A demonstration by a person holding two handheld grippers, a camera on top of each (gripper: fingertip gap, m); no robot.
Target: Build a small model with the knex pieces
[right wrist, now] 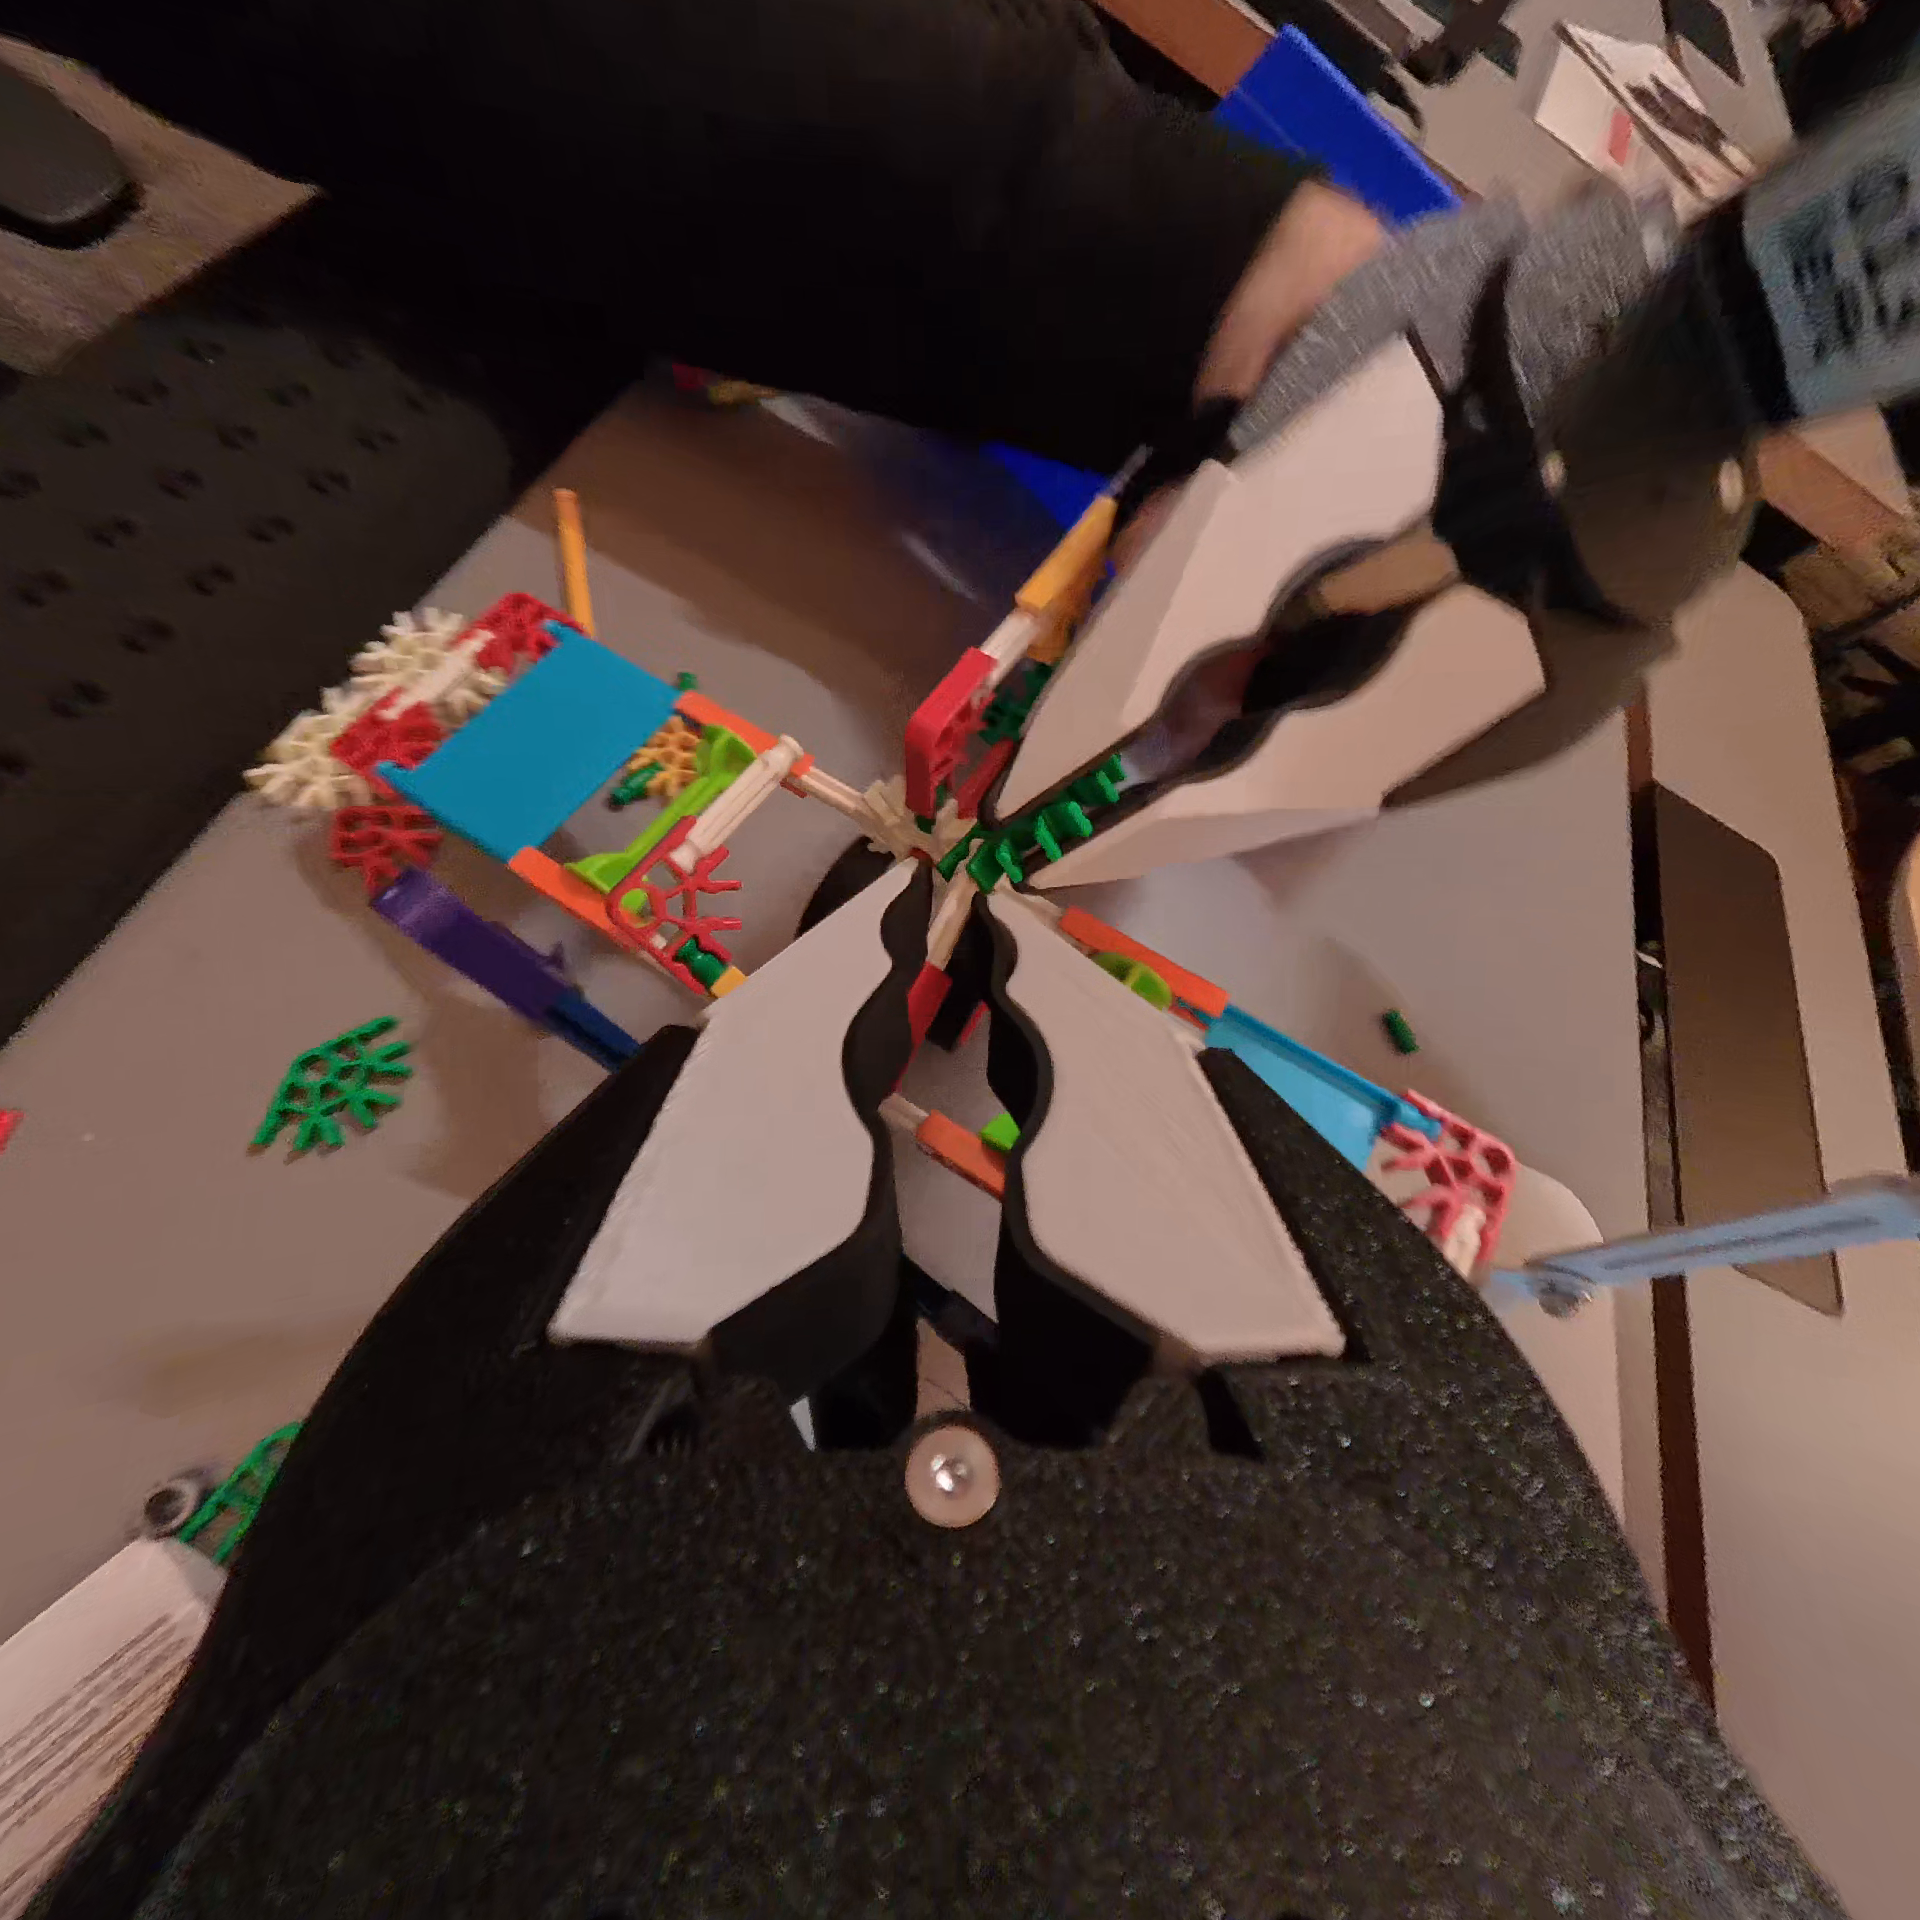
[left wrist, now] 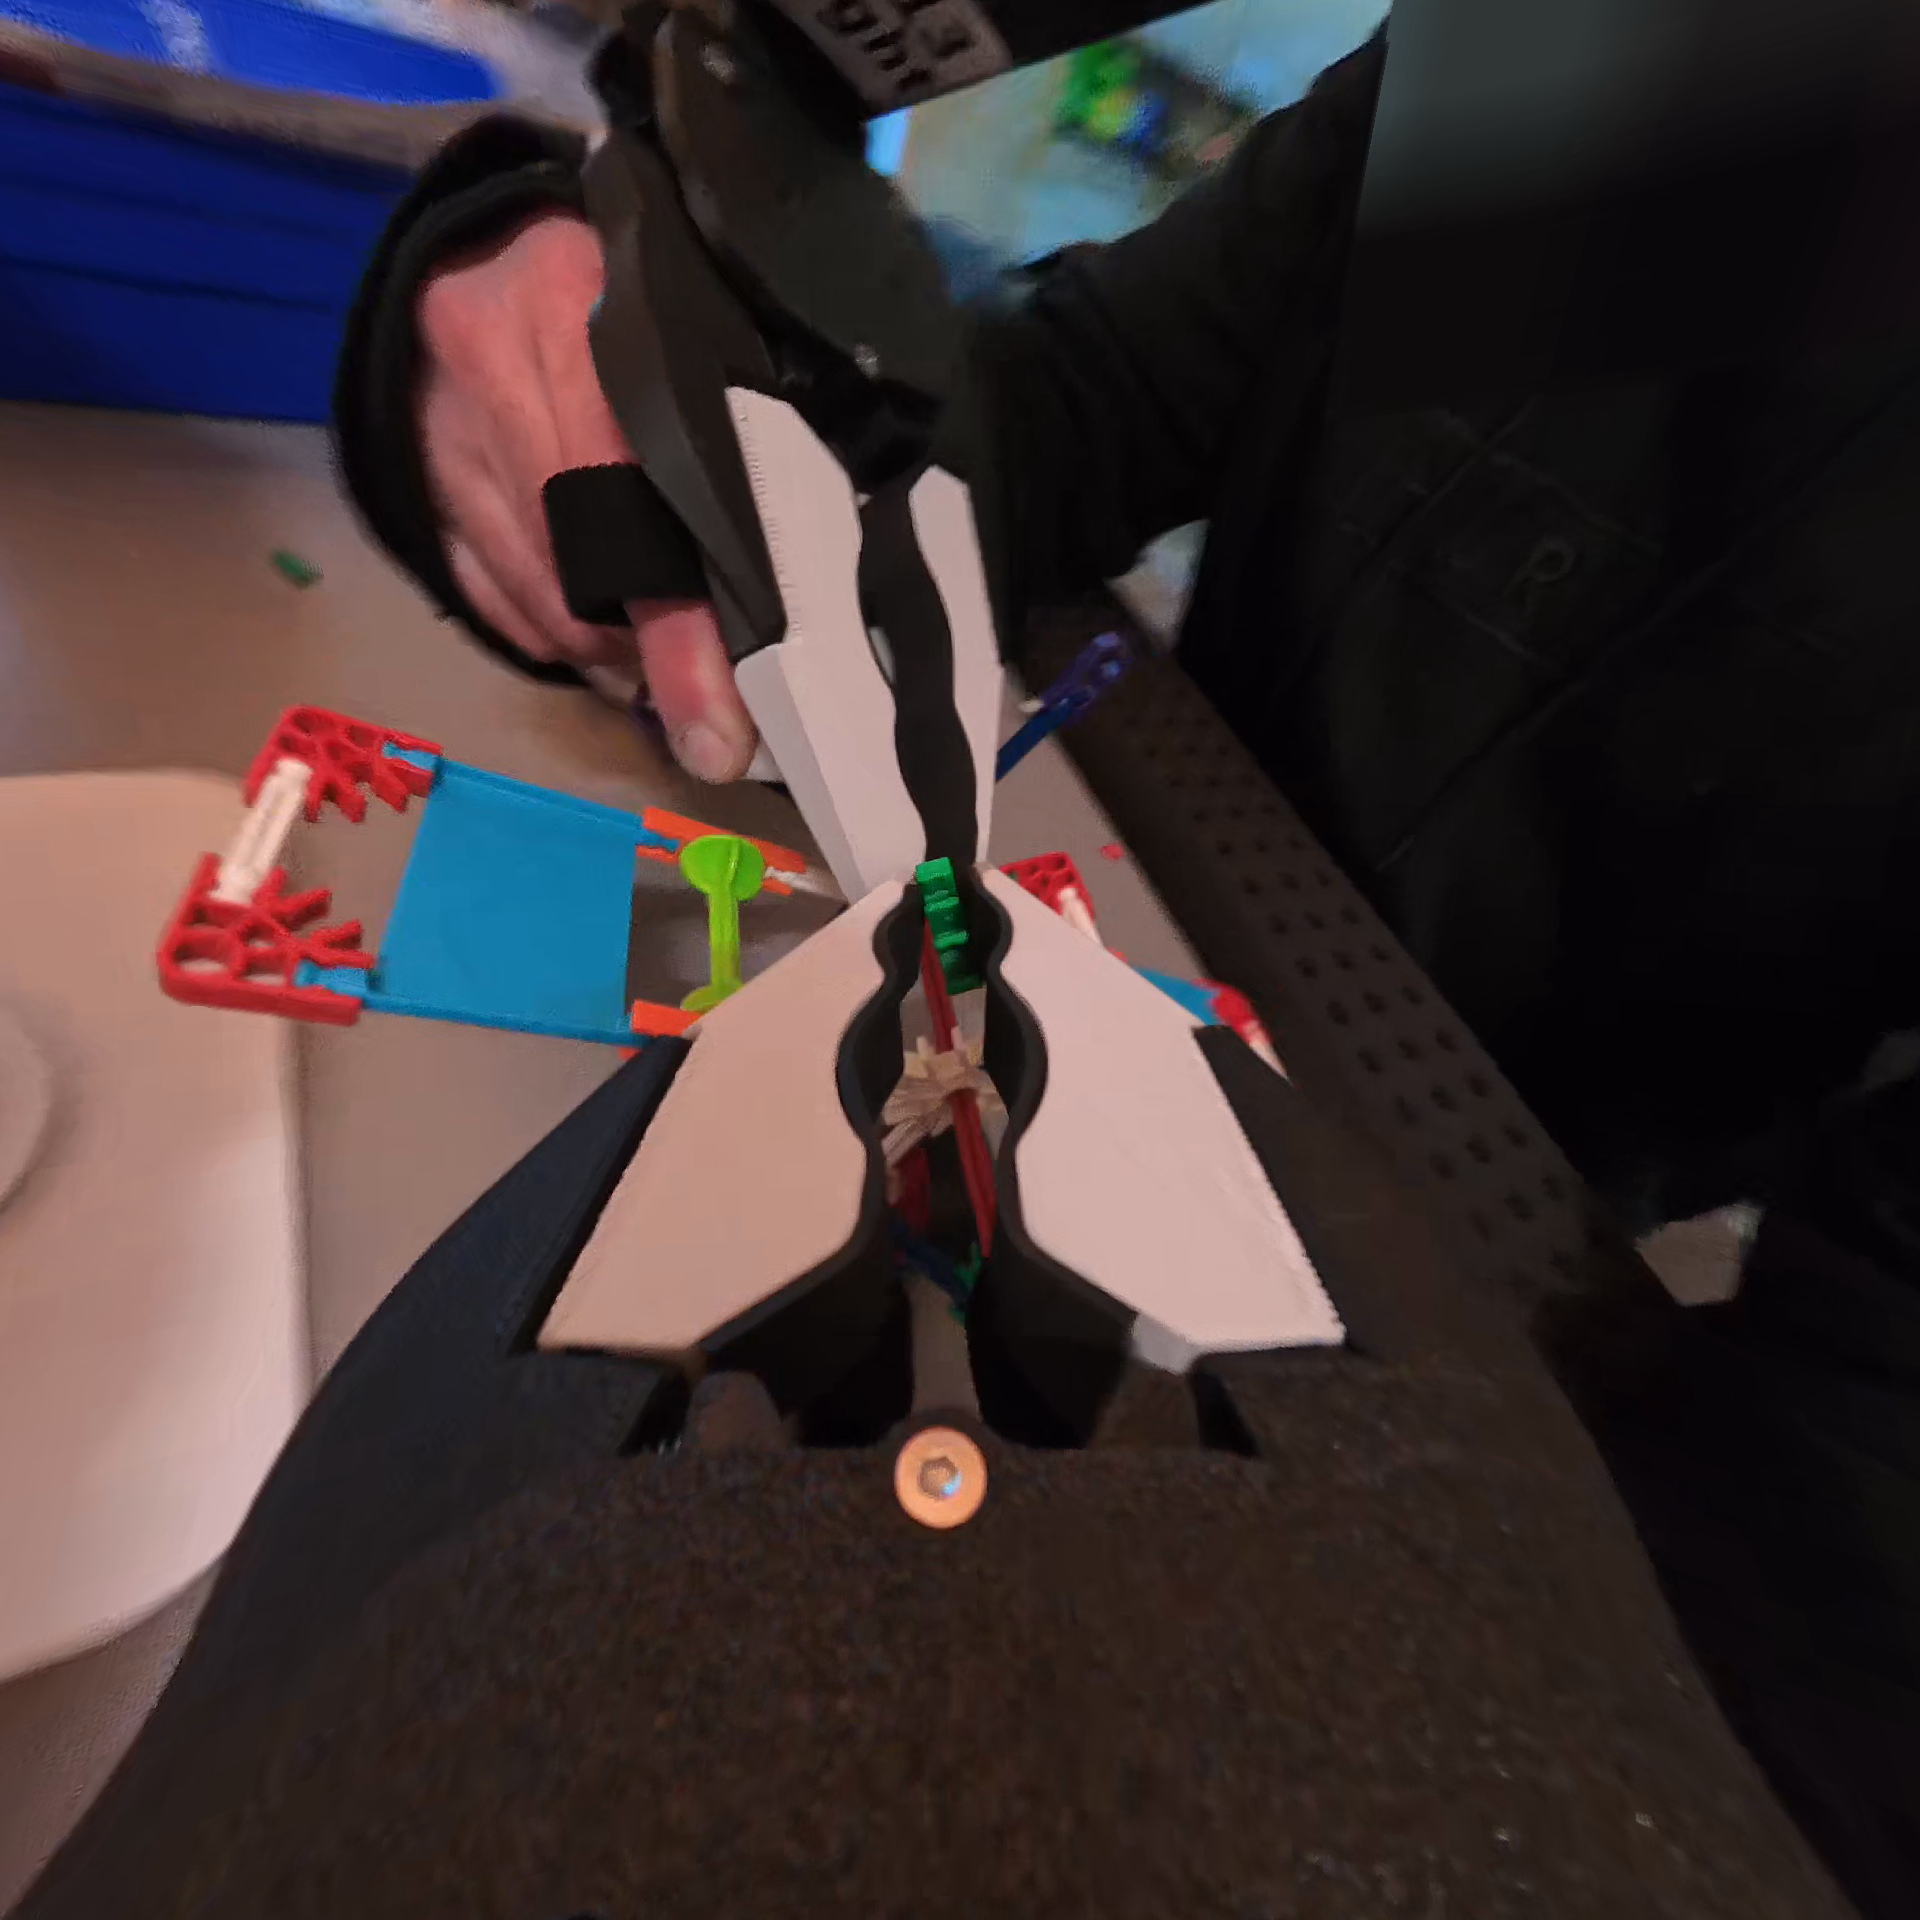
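A colourful construction-toy model with blue panels (left wrist: 509,904) (right wrist: 540,748), red connectors and a white hub (right wrist: 904,816) lies on the table. My left gripper (left wrist: 940,883) is shut on a green connector (left wrist: 948,925) at the model's middle, with a red rod (left wrist: 961,1091) running between its jaws. It enters the right wrist view (right wrist: 1013,842) from the upper right, holding the same green connector (right wrist: 1039,826). My right gripper (right wrist: 951,894) is shut on a white rod (right wrist: 940,935) beside the hub. It comes down from above in the left wrist view (left wrist: 925,847), tip to tip with the left one.
On the table lie a loose green connector (right wrist: 332,1081), a purple piece (right wrist: 468,951), an orange rod (right wrist: 571,561) and a small green piece (right wrist: 1400,1031). A blue bin (left wrist: 187,260) stands behind. A black perforated surface (left wrist: 1351,987) borders the table. A person's hand (left wrist: 520,436) holds the right gripper. Less than 4 cm separates the two grippers' tips.
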